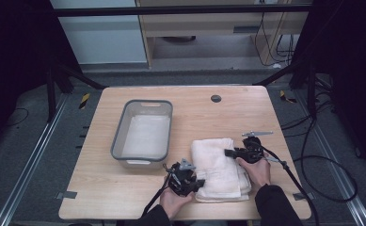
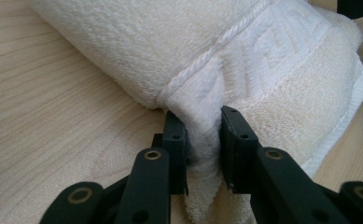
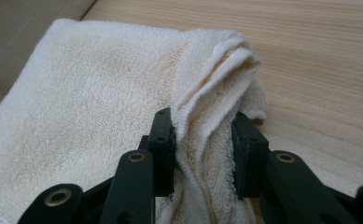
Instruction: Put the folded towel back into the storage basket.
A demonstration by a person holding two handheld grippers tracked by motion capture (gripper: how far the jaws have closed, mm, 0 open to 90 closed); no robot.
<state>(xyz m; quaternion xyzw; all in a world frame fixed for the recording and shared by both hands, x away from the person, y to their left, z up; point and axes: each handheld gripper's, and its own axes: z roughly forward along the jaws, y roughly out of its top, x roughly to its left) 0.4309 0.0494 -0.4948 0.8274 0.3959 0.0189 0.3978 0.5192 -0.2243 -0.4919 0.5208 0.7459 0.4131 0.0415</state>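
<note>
Both grippers had the towel [image 1: 218, 167] pinched; left gripper [image 2: 202, 140] bit a corner, right gripper [image 3: 205, 140] clamped a bunched edge; towel lay folded on the table [image 1: 124, 188] beside the bin [image 1: 143, 134]. I'd have lifted both evenly, kept tension so neither fold slipped out.

Both forearms in dark sleeves come in from the bottom edge of the high view, one bare hand wrapped around each tool. Left black two-jaw gripper [image 1: 195, 184] sits low, just in front of the left hand [image 1: 173, 200], jaws pointing right and a bit away from the person; grey three-cornered plate on top, cable trailing back down along the wrist. Right black two-jaw gripper [image 1: 228, 152] is further up the table, held in the right hand [image 1: 258, 169], jaws pointing left, cable running off to the right. Both jaw pairs are clamped with pinched fabric between the pads, per each gripper view.
</note>
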